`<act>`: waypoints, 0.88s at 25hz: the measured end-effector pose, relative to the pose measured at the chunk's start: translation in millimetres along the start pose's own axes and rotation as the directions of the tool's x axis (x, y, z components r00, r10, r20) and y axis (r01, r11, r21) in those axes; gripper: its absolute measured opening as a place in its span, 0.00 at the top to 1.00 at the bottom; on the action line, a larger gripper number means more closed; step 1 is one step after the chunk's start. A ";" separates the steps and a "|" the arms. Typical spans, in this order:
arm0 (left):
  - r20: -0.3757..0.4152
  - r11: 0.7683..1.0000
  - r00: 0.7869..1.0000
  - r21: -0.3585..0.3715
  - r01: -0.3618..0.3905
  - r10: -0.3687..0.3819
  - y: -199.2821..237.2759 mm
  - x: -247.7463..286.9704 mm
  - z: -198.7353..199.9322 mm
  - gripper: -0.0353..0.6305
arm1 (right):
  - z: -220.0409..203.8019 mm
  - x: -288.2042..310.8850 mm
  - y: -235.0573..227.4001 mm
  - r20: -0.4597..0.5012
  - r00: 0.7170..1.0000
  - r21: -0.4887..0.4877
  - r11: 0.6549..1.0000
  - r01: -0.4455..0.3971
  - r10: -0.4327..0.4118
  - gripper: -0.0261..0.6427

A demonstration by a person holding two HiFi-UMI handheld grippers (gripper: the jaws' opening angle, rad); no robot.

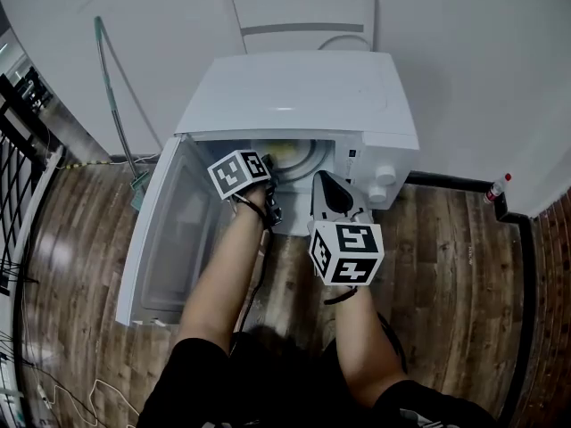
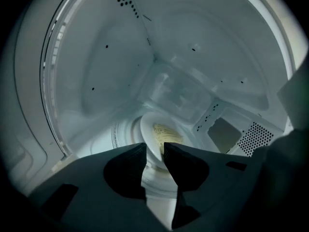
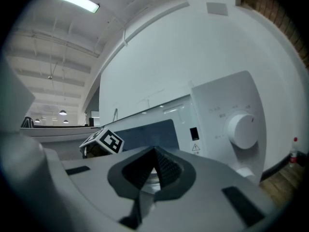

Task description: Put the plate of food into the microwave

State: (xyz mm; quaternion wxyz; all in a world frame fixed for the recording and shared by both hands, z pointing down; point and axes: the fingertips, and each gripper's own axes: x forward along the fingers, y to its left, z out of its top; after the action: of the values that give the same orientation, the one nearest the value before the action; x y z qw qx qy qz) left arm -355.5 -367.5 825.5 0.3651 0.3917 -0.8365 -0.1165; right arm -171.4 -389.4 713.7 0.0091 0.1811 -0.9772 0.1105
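Note:
A white microwave [image 1: 294, 87] stands on the wooden floor with its door [image 1: 174, 230] swung open to the left. Inside, a white plate [image 2: 150, 135] of pale noodles [image 2: 167, 133] rests on the glass turntable [image 2: 123, 134]. My left gripper [image 2: 154, 150] reaches into the cavity; its jaws stand apart with the plate's near rim between them, and the pads do not press on it. In the head view the left gripper [image 1: 270, 175] is at the cavity mouth. My right gripper [image 1: 332, 193] hangs just outside, in front of the control panel, shut and empty [image 3: 155, 151].
The microwave's knob [image 3: 244, 129] is right of the right gripper. A small bottle [image 1: 497, 188] stands by the wall at the right. A white box [image 1: 303, 16] sits behind the microwave, a green hose [image 1: 111, 96] and black railing at the left.

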 end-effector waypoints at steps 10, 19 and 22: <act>0.036 0.988 0.998 0.143 -0.051 0.046 7.0 -8.5 3.5 0.77 | 0.1 0.1 5.5 -0.008 0.999 0.024 0.999 -0.032 0.032 0.95; 0.256 0.900 0.959 0.436 -0.002 -0.122 -40.9 -74.2 15.5 0.95 | -2.3 0.9 11.4 -0.011 0.999 0.022 0.999 -0.039 0.039 0.95; 0.318 0.861 0.925 0.508 0.016 -0.206 -62.0 -107.3 6.0 0.95 | -3.9 0.2 15.9 -0.013 0.999 0.025 0.998 -0.049 0.049 0.95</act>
State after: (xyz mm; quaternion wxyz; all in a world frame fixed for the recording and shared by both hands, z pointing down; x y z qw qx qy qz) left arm -278.6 -330.0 735.6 0.0844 0.4922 -0.8663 0.0110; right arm -177.3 -374.2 714.1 0.0106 0.1563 -0.9798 0.1240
